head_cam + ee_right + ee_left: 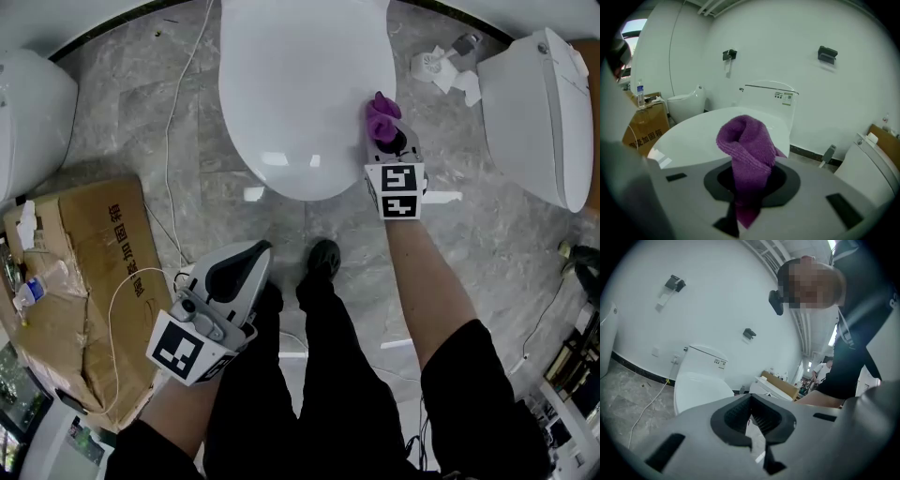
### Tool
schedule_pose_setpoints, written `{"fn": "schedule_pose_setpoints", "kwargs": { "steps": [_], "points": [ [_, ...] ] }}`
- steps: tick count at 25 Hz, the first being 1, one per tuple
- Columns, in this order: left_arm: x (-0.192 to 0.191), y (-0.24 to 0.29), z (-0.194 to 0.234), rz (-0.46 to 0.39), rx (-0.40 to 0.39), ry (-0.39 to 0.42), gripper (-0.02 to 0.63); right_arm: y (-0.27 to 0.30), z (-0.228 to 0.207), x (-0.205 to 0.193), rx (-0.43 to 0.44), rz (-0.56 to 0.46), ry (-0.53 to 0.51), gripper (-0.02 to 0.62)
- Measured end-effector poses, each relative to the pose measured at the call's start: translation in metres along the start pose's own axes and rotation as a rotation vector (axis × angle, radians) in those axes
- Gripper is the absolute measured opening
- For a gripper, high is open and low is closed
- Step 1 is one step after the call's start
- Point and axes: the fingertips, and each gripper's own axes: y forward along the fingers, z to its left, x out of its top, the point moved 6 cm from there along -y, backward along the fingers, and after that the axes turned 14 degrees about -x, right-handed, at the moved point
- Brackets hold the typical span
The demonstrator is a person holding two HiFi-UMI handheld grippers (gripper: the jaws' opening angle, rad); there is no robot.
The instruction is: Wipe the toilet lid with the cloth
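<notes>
Clamped in the jaws of the right gripper [392,142]: purple cloth [746,147], bunched end poking forward, likely to serve as the wiping pad. Poised at the right edge of the closed white toilet lid [300,84]; touching or just above, cannot tell. Parked near the legs, probably out of the way: left gripper [239,272], jaws closed on nothing. Printed on the cardboard box [84,272] at left: Chinese characters, not surely readable. On the tank [761,101]: small label, illegible.
</notes>
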Motion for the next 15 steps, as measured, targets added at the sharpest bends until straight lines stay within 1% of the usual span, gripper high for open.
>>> {"fn": "schedule_pose_setpoints", "kwargs": {
  "steps": [3,7,9,12,15],
  "points": [
    [-0.001,-0.009,0.000,0.008,-0.008,0.004,0.014,-0.013,0.030,0.004,0.033,-0.021,0.005,0.081],
    [0.001,-0.028,0.002,0.005,0.003,0.008,0.014,-0.025,0.074,0.015,0.082,-0.033,-0.015,0.081],
    [0.002,-0.040,0.005,0.006,0.014,0.010,0.014,-0.031,0.098,0.022,0.118,-0.036,-0.045,0.081],
    [0.007,-0.058,0.010,-0.004,0.038,0.012,0.014,-0.040,0.134,0.032,0.176,-0.042,-0.122,0.081],
    [0.009,-0.072,0.012,-0.008,0.046,0.019,0.014,-0.049,0.167,0.037,0.235,-0.042,-0.166,0.081]
  ]
}}
